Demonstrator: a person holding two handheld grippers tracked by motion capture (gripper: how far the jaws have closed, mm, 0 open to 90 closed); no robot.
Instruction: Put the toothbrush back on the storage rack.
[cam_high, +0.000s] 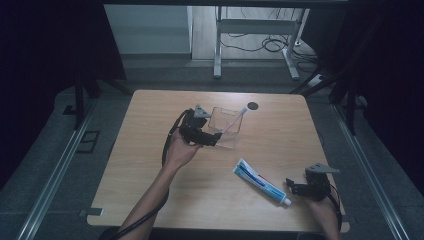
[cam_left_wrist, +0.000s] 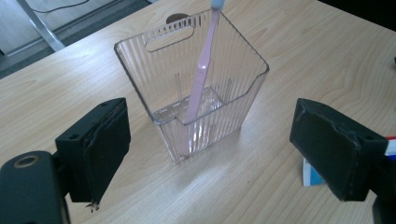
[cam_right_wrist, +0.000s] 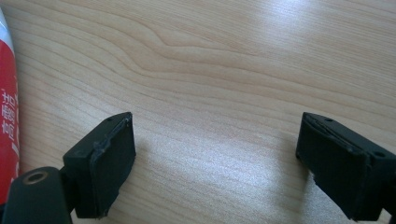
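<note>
A clear ribbed container (cam_high: 225, 126) is seen just above the middle of the high view, standing on the tabletop (cam_high: 150, 125), with a pink toothbrush (cam_left_wrist: 201, 70) leaned upright inside it. The left gripper (cam_high: 212, 139) is held right at its near wall, jaws spread wide, nothing clamped, though contact can't really be made out. The right gripper (cam_high: 291, 186), lower right, is kept wide open and empty, just beside the cap end of a toothpaste tube (cam_high: 260, 181).

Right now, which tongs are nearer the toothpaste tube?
Right. The right tongs sit open just beside the cap end of the toothpaste tube; the left tongs, also open, are farther up the table at the clear bin.
</note>
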